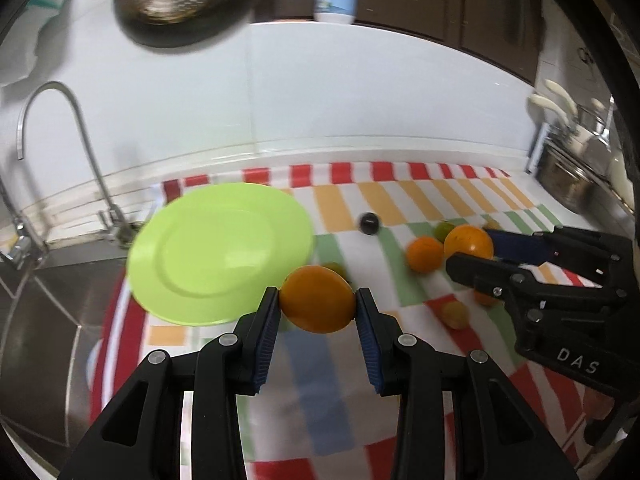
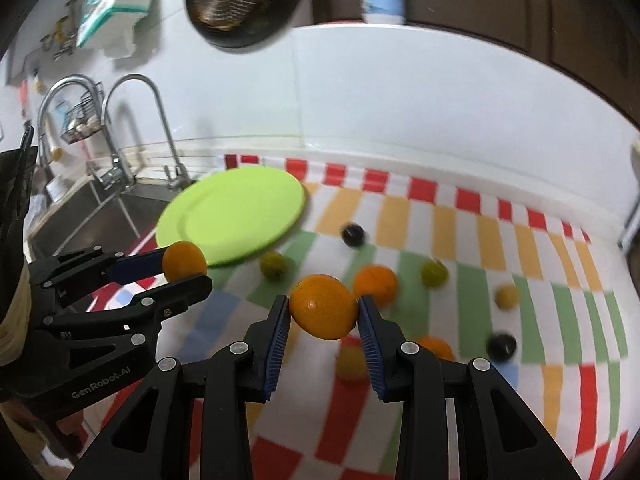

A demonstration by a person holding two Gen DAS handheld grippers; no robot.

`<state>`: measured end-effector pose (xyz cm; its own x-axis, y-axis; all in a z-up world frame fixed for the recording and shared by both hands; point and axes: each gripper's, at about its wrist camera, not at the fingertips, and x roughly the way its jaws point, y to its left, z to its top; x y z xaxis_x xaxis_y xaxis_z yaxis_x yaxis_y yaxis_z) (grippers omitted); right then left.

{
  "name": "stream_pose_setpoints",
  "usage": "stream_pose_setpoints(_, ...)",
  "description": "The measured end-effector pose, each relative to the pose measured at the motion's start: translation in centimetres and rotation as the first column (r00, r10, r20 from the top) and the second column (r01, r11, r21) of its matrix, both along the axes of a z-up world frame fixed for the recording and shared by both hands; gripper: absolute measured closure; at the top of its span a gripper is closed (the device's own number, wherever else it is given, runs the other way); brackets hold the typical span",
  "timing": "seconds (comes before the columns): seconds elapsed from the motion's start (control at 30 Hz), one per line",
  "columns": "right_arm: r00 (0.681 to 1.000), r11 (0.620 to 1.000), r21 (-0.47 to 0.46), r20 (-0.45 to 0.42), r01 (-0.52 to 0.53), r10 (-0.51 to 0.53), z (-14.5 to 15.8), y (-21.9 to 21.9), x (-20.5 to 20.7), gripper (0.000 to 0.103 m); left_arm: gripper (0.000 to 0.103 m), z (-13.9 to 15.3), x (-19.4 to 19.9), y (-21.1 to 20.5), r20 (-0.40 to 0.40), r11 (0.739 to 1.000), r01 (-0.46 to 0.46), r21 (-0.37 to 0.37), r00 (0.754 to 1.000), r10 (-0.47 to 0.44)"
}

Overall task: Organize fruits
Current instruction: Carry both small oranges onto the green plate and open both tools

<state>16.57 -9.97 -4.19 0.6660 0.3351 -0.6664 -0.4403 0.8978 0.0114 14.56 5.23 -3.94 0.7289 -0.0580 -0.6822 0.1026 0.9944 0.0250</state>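
Note:
My left gripper [image 1: 317, 300] is shut on an orange [image 1: 316, 298], lifted above the checked cloth just right of the lime green plate [image 1: 192, 248]. My right gripper [image 2: 323, 312] is shut on another orange [image 2: 324, 306], also off the cloth. Each gripper shows in the other's view: the right gripper [image 1: 478, 252] with its orange [image 1: 468, 242], the left gripper [image 2: 182, 268] with its orange [image 2: 185, 260] by the plate [image 2: 232, 212]. On the cloth lie a loose orange [image 2: 374, 284], green fruits [image 2: 273, 265], a yellow fruit [image 2: 506, 296] and dark plums [image 2: 353, 235].
A steel sink [image 1: 36, 308] with a curved tap [image 1: 72, 144] lies left of the plate. The checked cloth [image 2: 460, 232] covers the counter up to a white backsplash. A dish rack [image 1: 576, 148] stands at the far right. A pan [image 2: 240, 0] hangs above.

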Motion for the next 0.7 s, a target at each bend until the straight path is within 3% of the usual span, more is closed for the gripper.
stream_pose_setpoints(0.33,0.990,0.991,0.004,0.028,-0.135,0.135,1.0,6.2,2.7,0.067,0.066,-0.2,2.1,5.0,-0.008,0.993,-0.119,0.022,0.993,0.119)
stream_pose_setpoints(0.7,0.978,0.984,0.014,-0.101,-0.180,0.181,-2.5,11.2,8.0,0.067,0.066,-3.0,5.2,8.5,-0.063,0.989,-0.144,0.038,0.987,0.146)
